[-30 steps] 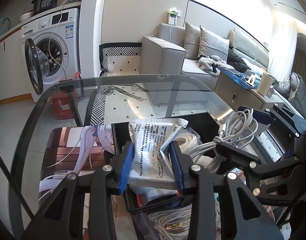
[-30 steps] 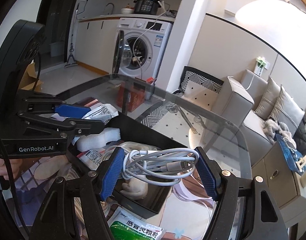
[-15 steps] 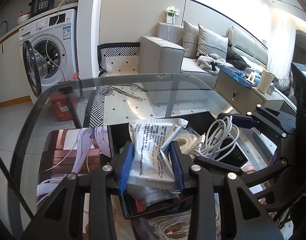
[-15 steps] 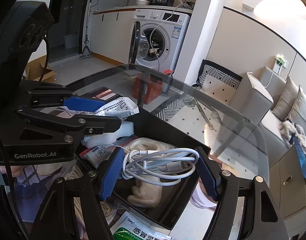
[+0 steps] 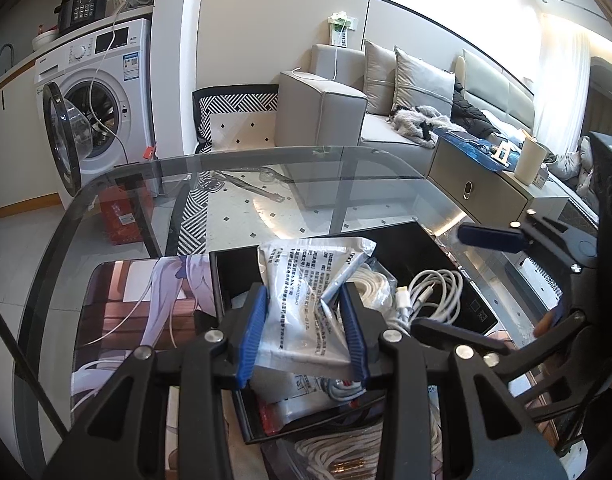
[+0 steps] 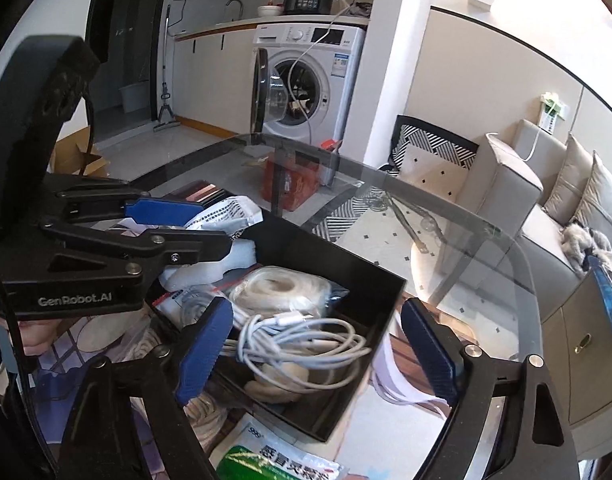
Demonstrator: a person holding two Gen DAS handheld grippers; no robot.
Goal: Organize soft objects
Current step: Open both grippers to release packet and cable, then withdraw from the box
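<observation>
Two hand-held grippers with blue finger pads work over a black box (image 6: 358, 300) that sits on a round glass table (image 5: 265, 164) in a bright living room. The left gripper (image 5: 303, 334) has its jaws clamped on a white plastic packet (image 5: 301, 292) printed with small black text; the packet is pinched in the middle and stands up between the pads, above the near left part of the box. The right gripper (image 6: 314, 350) hangs over the box with its jaws opening — the pads stand well apart and press on nothing. Between and below them a coil of white charging cable (image 6: 301, 340) lies loose inside the box, its plug end pointing up toward the far side. Beside the cable, further in, lies a bagged coil of pale cord (image 6: 281, 292), and a white foam piece (image 6: 233, 258) rests at the far left of the box. In front of the box, on the table, lies a green and white packet (image 6: 273, 464) with printed characters. A printed mat (image 5: 145, 312) showing a cartoon figure lies under the box. Beyond the table stand a white washing machine (image 5: 101, 96) with its door open — a dark cooker on top — and a grey sofa (image 5: 346, 108) with cushions.
</observation>
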